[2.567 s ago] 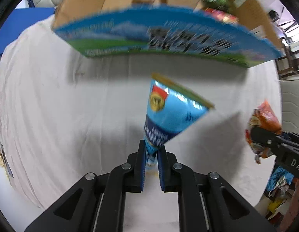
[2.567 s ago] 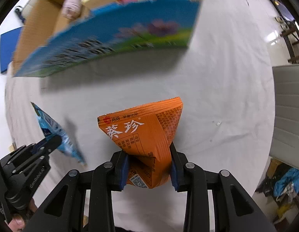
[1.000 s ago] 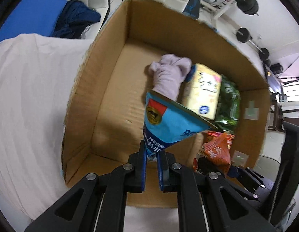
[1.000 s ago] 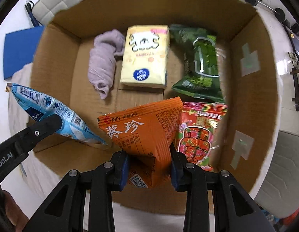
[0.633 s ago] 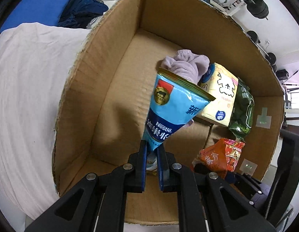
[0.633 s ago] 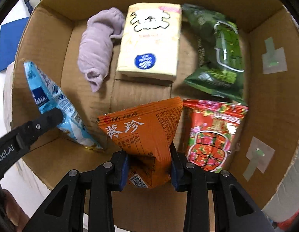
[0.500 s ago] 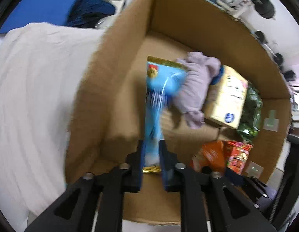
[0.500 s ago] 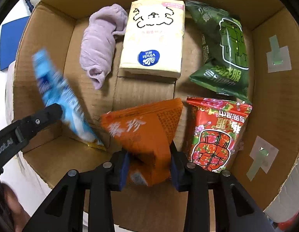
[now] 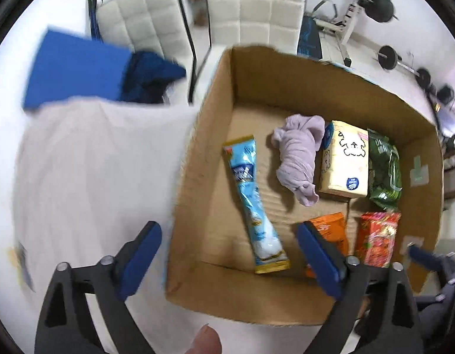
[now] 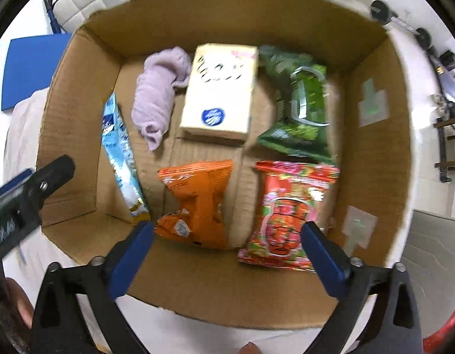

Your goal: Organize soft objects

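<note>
A white cloth covers the worktop [image 9: 89,171], and a big cardboard box [image 10: 372,153] sits on it. Both claws have just let go and opened wide, with nothing between their jaws. The left claw [image 9: 227,253] hangs over the blue packet [image 9: 251,203], which lies flat by the box's left wall. The right claw [image 10: 227,250] hangs over the orange packet [image 10: 198,203], lying beside the red packet [image 10: 289,215].
</note>
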